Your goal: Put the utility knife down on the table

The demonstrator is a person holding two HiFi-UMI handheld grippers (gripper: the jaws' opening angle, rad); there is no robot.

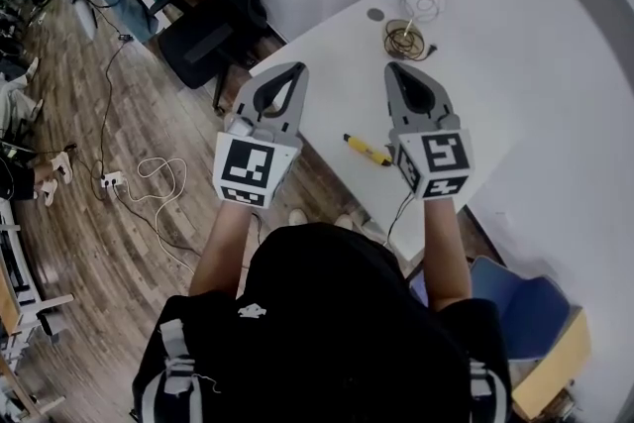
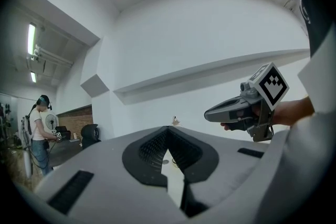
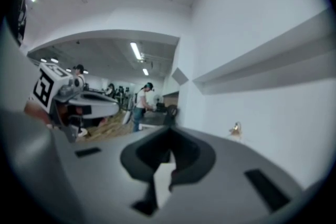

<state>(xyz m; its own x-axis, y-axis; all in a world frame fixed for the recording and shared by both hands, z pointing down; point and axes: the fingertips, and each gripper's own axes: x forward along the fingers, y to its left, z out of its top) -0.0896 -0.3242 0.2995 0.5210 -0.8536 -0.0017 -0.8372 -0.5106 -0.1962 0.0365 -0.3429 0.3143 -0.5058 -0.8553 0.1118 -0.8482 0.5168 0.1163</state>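
Note:
The yellow utility knife [image 1: 368, 150] lies flat on the white table [image 1: 332, 54], near its front edge. It sits below and between my two grippers, and neither touches it. My left gripper [image 1: 298, 67] is held up level over the table's left corner, its jaws together and empty. My right gripper [image 1: 392, 67] hangs beside it at the same height, jaws also together with nothing in them. In the left gripper view the left gripper [image 2: 167, 128] meets at its tips, and the right gripper [image 2: 210, 113] shows beside it. In the right gripper view the right gripper [image 3: 169, 129] is shut.
A coiled brown cable [image 1: 404, 40] and a white cable [image 1: 422, 0] lie at the table's far end. A black office chair [image 1: 203, 40] stands left of the table, a blue chair [image 1: 520, 297] at the near right. Cords and a power strip [image 1: 110, 180] lie on the wooden floor.

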